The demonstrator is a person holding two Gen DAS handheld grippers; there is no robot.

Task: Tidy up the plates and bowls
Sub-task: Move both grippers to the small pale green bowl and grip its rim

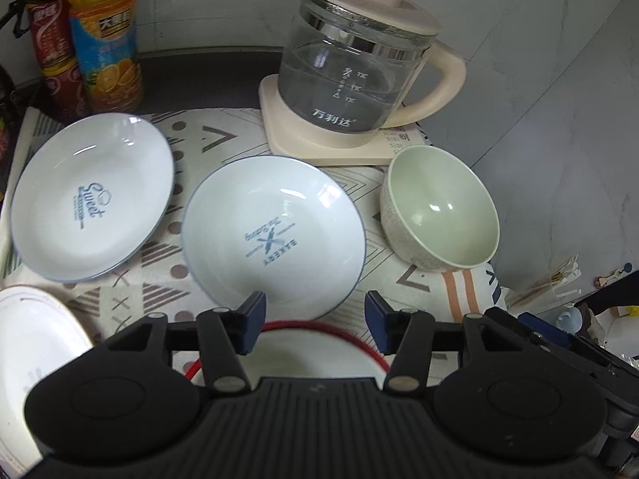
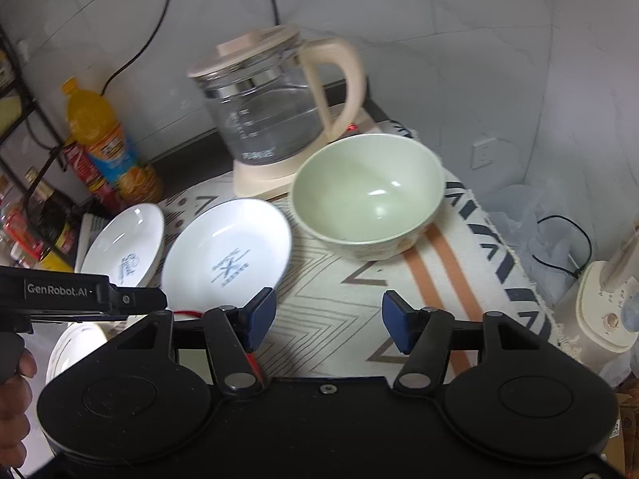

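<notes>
Left gripper [image 1: 315, 321] hangs with jaws apart, nothing between the blue pads, just over the near rim of the Bakery plate [image 1: 273, 235]. Under it sits a red-rimmed dish [image 1: 319, 343], mostly hidden by the gripper body. Right gripper [image 2: 328, 321] is parted too and empty, above bare patterned cloth [image 2: 339, 279], with open room ahead of it before the green bowl [image 2: 367, 195].

The Bakery plate is glossy white with a thin blue edge, shallow and empty. Left of it and apart lies the Sweet plate [image 1: 92, 199], same glaze, tilted and empty. The green bowl stands upright at the right, speckled outside, smooth inside, nothing in it, just beside the cream base of the glass kettle [image 1: 351, 68], which holds clear water. A gold-trimmed white plate [image 1: 36, 355] sits at the near left corner. An orange juice bottle [image 1: 104, 36] stands at the back wall.
</notes>
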